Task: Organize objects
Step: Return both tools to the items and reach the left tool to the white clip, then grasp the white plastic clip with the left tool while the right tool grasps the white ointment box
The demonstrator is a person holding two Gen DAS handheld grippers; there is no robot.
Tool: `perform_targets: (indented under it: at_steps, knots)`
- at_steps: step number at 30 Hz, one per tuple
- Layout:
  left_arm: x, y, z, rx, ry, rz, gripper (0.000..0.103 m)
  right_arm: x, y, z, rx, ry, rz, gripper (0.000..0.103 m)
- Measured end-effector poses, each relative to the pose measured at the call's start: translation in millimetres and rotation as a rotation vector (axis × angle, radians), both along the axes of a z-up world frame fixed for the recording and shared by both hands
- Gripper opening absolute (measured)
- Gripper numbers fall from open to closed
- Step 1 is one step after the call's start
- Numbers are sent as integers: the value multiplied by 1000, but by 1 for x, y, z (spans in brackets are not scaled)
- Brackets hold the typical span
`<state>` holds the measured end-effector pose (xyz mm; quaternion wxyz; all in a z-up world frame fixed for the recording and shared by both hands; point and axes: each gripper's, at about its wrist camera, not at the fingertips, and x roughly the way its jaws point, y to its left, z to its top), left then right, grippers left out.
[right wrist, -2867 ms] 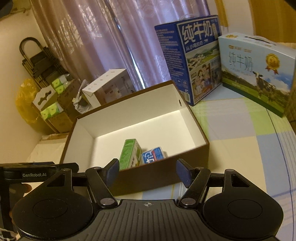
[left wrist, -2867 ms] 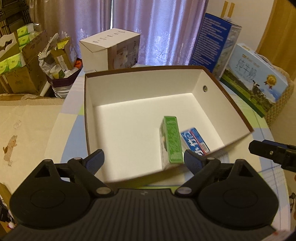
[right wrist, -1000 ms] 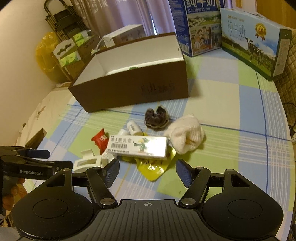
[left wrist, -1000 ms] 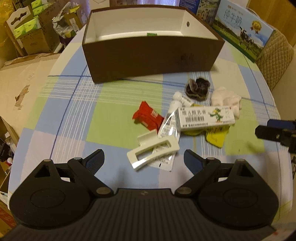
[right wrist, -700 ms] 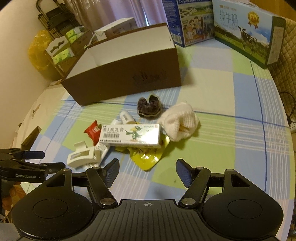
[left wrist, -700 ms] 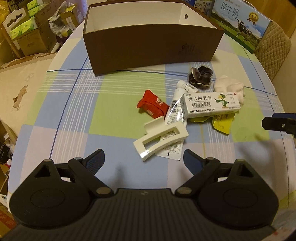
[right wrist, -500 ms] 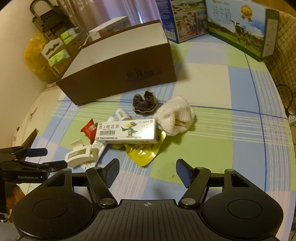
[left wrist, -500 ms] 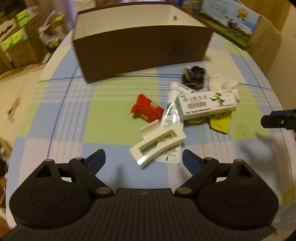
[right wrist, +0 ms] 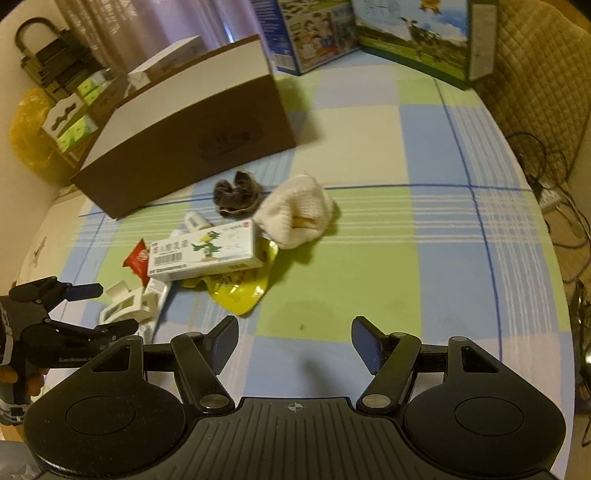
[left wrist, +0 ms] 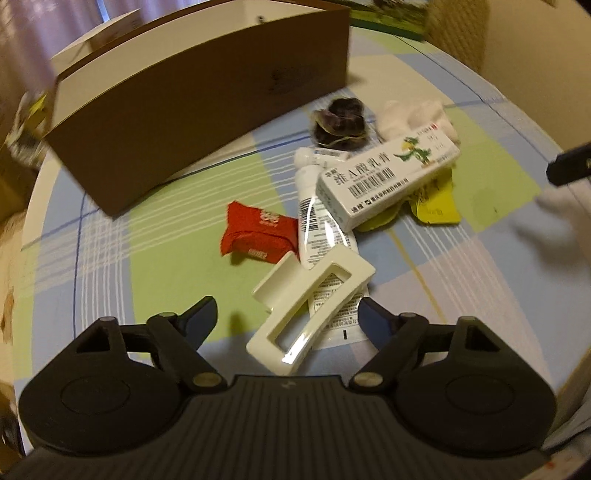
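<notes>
My left gripper (left wrist: 288, 314) is open, low over the table, with a white hair claw clip (left wrist: 310, 314) between its fingers. The clip lies on a white tube (left wrist: 314, 225). Beyond lie a red packet (left wrist: 258, 232), a white medicine box (left wrist: 388, 181), a yellow pouch (left wrist: 436, 206), a dark scrunchie (left wrist: 340, 122) and a cream sock (left wrist: 413, 114). My right gripper (right wrist: 293, 343) is open and empty over bare cloth, short of the yellow pouch (right wrist: 240, 291), medicine box (right wrist: 207, 251) and sock (right wrist: 295, 214). The brown box (left wrist: 184, 99) stands behind.
Milk cartons (right wrist: 413, 33) stand at the back right of the checked tablecloth (right wrist: 406, 240). Cardboard boxes and a rack (right wrist: 55, 96) stand off the table's left. Cables (right wrist: 554, 192) lie on the floor to the right.
Both grippers pulled back from over the brown box to the loose pile. In the last half second my left gripper dropped closer, so the hair clip sits between its fingers.
</notes>
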<state>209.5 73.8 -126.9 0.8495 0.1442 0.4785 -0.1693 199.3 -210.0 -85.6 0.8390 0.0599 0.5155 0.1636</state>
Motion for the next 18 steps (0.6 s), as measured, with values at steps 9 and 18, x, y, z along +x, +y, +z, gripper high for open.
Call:
perform_targets:
  at_steps: [9, 18]
  knots:
    - [4, -5, -7, -9, -8, -91, 54, -2, -1, -5, 2, 22, -41, 65]
    - [-7, 11, -5, -47, -17, 15, 54, 1, 16, -9, 9, 27, -8, 65]
